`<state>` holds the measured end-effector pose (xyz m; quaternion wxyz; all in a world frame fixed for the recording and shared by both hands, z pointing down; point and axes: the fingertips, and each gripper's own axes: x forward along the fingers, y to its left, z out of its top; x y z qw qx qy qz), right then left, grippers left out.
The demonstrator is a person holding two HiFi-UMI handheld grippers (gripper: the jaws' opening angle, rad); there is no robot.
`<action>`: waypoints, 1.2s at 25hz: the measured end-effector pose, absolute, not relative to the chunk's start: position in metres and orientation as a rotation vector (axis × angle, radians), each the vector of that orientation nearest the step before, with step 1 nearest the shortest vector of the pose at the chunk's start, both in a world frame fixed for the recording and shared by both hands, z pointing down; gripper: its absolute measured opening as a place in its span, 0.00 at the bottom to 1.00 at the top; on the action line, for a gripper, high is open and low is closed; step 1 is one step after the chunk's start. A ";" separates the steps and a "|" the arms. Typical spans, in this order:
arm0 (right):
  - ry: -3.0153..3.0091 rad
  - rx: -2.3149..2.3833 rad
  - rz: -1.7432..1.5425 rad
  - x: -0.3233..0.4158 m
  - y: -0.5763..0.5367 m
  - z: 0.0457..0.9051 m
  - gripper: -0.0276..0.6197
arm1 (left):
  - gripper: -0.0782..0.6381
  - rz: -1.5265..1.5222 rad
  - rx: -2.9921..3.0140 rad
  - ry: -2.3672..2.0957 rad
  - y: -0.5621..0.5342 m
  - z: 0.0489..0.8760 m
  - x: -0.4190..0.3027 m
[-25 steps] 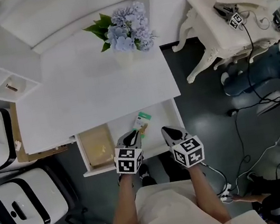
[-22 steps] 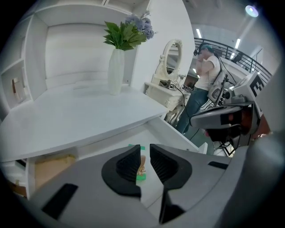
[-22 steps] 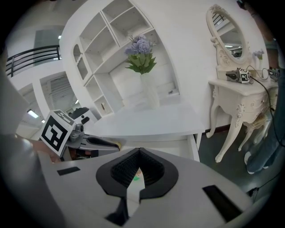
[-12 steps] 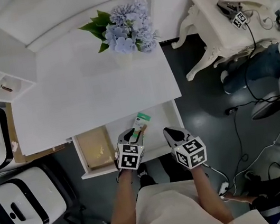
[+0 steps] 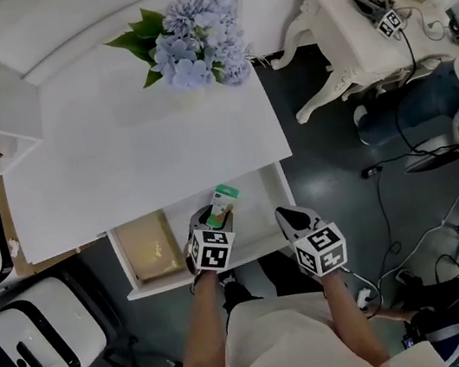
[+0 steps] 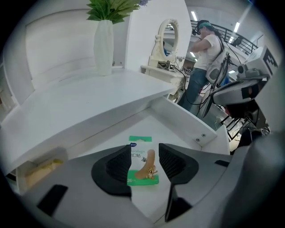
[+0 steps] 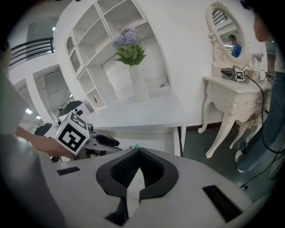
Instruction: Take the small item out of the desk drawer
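The desk drawer (image 5: 256, 210) stands pulled out below the white desk top. On its floor lies the small item, a flat green packet (image 5: 224, 195) with a tan shape printed on it. My left gripper (image 5: 212, 217) hangs just above its near end, jaws opening. In the left gripper view the packet (image 6: 143, 165) shows flat between the two pads, which do not press on it. My right gripper (image 5: 287, 219) sits at the drawer's front right corner, shut and empty; its pads meet in the right gripper view (image 7: 139, 153).
A yellowish box (image 5: 148, 245) fills the drawer's left compartment. A vase of blue flowers (image 5: 187, 45) stands at the back of the desk. A white dressing table (image 5: 361, 32) and a person (image 5: 458, 85) are to the right, white machines (image 5: 28, 337) to the left.
My left gripper has edged forward over the packet and its jaws have spread apart. The head view has shifted a little. The right gripper stays shut in about the same place.
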<state>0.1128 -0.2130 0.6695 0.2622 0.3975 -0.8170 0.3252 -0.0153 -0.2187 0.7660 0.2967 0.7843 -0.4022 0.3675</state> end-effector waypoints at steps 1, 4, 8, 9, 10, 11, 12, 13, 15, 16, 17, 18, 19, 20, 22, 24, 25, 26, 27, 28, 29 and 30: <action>-2.206 1.072 0.879 0.114 -0.213 0.671 0.08 | 0.41 0.977 2.077 -1.069 -0.219 0.770 -0.015; -2.198 1.064 0.882 0.117 -0.214 0.673 0.08 | 0.47 1.002 2.060 -1.061 -0.220 0.781 -0.014; -2.189 1.063 0.880 0.122 -0.216 0.675 0.08 | 0.55 1.056 2.040 -1.054 -0.221 0.797 -0.013; -2.186 1.064 0.881 0.123 -0.216 0.676 0.08 | 0.56 1.067 2.033 -1.047 -0.221 0.801 -0.012; -2.184 1.065 0.883 0.124 -0.216 0.677 0.08 | 0.57 1.076 2.024 -1.038 -0.220 0.805 -0.011; -2.181 1.066 0.884 0.125 -0.216 0.678 0.08 | 0.58 1.085 2.015 -1.031 -0.220 0.809 -0.011; -2.179 1.069 0.885 0.127 -0.216 0.679 0.08 | 0.59 1.093 2.004 -1.026 -0.219 0.813 -0.010; -2.176 1.073 0.884 0.128 -0.216 0.679 0.08 | 0.60 1.099 1.993 -1.024 -0.218 0.817 -0.009; -2.171 1.080 0.880 0.131 -0.216 0.680 0.08 | 0.61 1.112 1.972 -1.028 -0.218 0.825 -0.008; -2.168 1.082 0.879 0.133 -0.216 0.681 0.08 | 0.61 1.118 1.964 -1.032 -0.219 0.829 -0.008; -2.165 1.082 0.879 0.134 -0.215 0.682 0.08 | 0.62 1.125 1.958 -1.035 -0.219 0.832 -0.008; -2.161 1.081 0.881 0.135 -0.215 0.683 0.08 | 0.63 1.135 1.954 -1.039 -0.220 0.835 -0.008; -2.158 1.081 0.882 0.137 -0.214 0.684 0.08 | 0.63 1.146 1.951 -1.040 -0.221 0.837 -0.008; -2.155 1.082 0.884 0.137 -0.213 0.684 0.08 | 0.63 1.158 1.948 -1.037 -0.221 0.840 -0.008; -2.151 1.084 0.885 0.139 -0.212 0.685 0.08 | 0.63 1.182 1.941 -1.020 -0.221 0.845 -0.007; -2.149 1.082 0.884 0.139 -0.212 0.687 0.08 | 0.63 1.219 1.936 -1.010 -0.221 0.848 -0.007; -2.148 1.082 0.885 0.139 -0.211 0.687 0.08 | 0.63 1.237 1.933 -1.011 -0.221 0.850 -0.008; -2.146 1.081 0.887 0.139 -0.210 0.688 0.08 | 0.63 1.250 1.929 -1.014 -0.221 0.850 -0.008; -2.145 1.082 0.888 0.140 -0.210 0.688 0.08 | 0.63 1.257 1.926 -1.016 -0.221 0.851 -0.008; -2.144 1.083 0.889 0.140 -0.209 0.688 0.08 | 0.62 1.263 1.924 -1.017 -0.221 0.851 -0.008; -2.144 1.084 0.890 0.140 -0.209 0.688 0.08 | 0.62 1.267 1.924 -1.017 -0.221 0.851 -0.008; -2.144 1.084 0.890 0.140 -0.209 0.688 0.08 | 0.62 1.267 1.925 -1.014 -0.221 0.851 -0.007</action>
